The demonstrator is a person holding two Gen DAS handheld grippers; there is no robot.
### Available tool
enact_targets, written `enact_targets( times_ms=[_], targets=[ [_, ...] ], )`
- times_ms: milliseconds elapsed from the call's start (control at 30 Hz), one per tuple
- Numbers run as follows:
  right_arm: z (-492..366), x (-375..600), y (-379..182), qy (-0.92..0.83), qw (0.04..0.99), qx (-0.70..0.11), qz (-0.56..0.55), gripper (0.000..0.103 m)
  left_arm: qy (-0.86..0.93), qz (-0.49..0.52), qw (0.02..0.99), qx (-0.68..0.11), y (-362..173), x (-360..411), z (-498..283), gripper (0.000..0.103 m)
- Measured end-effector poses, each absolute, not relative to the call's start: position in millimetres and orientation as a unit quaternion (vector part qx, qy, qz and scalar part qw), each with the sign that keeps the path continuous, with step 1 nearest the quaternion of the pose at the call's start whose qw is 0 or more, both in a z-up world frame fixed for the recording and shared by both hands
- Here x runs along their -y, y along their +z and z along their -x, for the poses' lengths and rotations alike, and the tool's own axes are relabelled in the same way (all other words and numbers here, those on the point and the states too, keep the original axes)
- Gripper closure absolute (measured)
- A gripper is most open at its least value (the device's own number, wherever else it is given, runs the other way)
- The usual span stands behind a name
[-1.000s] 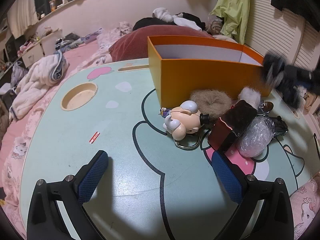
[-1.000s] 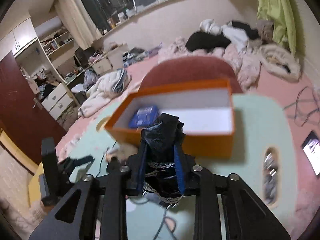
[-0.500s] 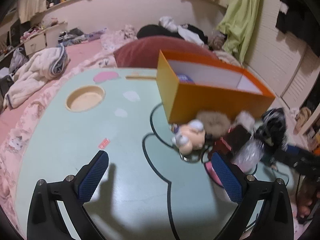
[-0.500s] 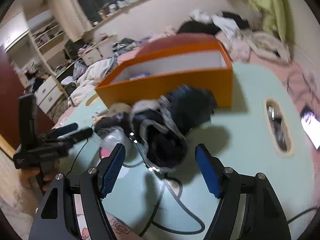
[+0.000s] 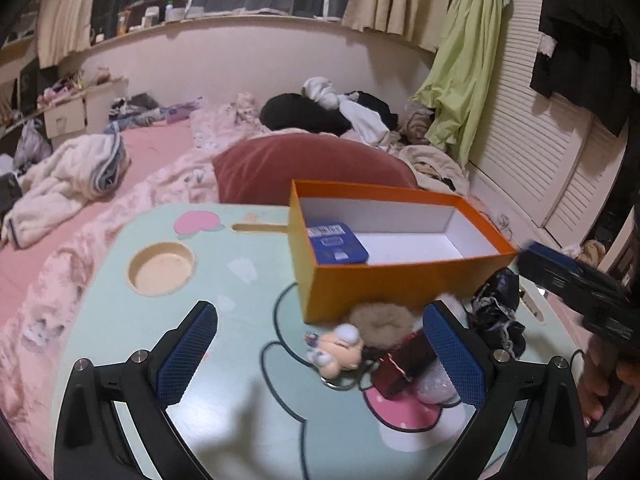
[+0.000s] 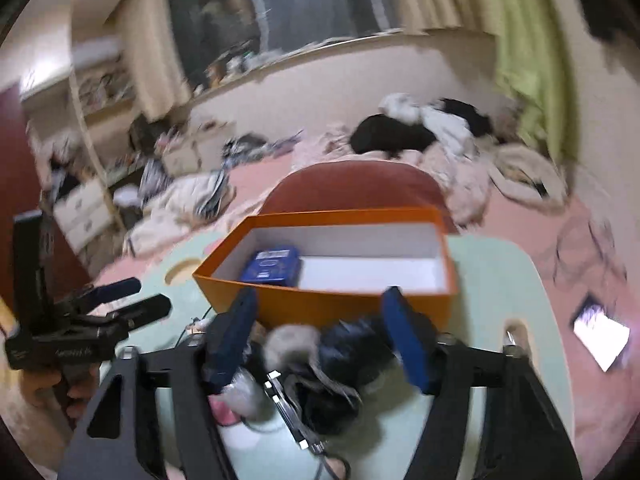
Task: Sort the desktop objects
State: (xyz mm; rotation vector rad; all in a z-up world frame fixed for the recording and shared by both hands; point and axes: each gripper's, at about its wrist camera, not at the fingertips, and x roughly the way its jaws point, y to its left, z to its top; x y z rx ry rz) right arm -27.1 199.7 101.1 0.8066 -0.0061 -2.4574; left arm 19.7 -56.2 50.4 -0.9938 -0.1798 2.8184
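Note:
An orange box (image 5: 404,276) stands on the mint table (image 5: 120,280) with a blue tin (image 5: 338,242) inside; the box (image 6: 332,304) and tin (image 6: 272,266) also show in the right wrist view. In front of it lie a doll keychain (image 5: 338,354), a tan fluffy scrunchie (image 5: 380,320), a dark red box (image 5: 404,362), a clear plastic wad (image 5: 436,386) and a black lacy cloth (image 5: 498,312). My left gripper (image 5: 316,360) is open and empty above the table. My right gripper (image 6: 324,340) is open above the black cloth (image 6: 344,360), not holding it.
A round cup recess (image 5: 160,268) is in the table at left. A red pillow (image 5: 312,168) and a cluttered pink bed lie behind the table. A slot (image 6: 520,336) is in the table's right side. A phone (image 6: 600,336) lies on the bed.
My right gripper opened and let go of the black cloth, which now lies on the table by the orange box. Both grippers have risen and pulled back.

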Motion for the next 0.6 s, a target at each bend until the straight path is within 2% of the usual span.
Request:
enact_targets(
  times_ms=[100, 133, 167, 200, 233, 400, 600],
  targets=[
    [46.9, -170.2, 89.0, -0.896, 0.269, -0.049, -0.349, 0.073, 0.933, 0.346, 0.078, 0.065, 39.3, 52.1, -22.5, 0.0],
    [53.8, -166.7, 79.5, -0.888, 0.261, -0.056, -0.374, 0.074, 0.931, 0.35, 0.079, 0.067, 36.9, 51.7, -23.6, 0.0],
    [55.4, -164.8, 72.1, -0.882, 0.257, -0.058, -0.39, 0.082, 0.929, 0.354, 0.08, 0.068, 34.1, 52.2, -24.8, 0.0],
    [60.0, -162.1, 66.7, -0.875, 0.258, -0.058, -0.405, 0.099, 0.928, 0.356, 0.08, 0.068, 32.2, 52.6, -25.7, 0.0],
    [60.4, -162.1, 65.7, -0.875, 0.26, -0.054, -0.406, 0.102, 0.928, 0.358, 0.078, 0.068, 30.0, 53.7, -27.4, 0.0],
    [40.9, -185.8, 105.6, -0.896, 0.304, -0.003, -0.324, 0.102, 0.923, 0.366, 0.072, 0.092, 23.3, 65.3, -27.5, 0.0],
    [37.4, -225.4, 180.5, -0.937, 0.278, 0.028, -0.208, 0.102, 0.922, 0.364, 0.071, 0.112, 23.1, 74.8, -29.5, 0.0]
  ],
)
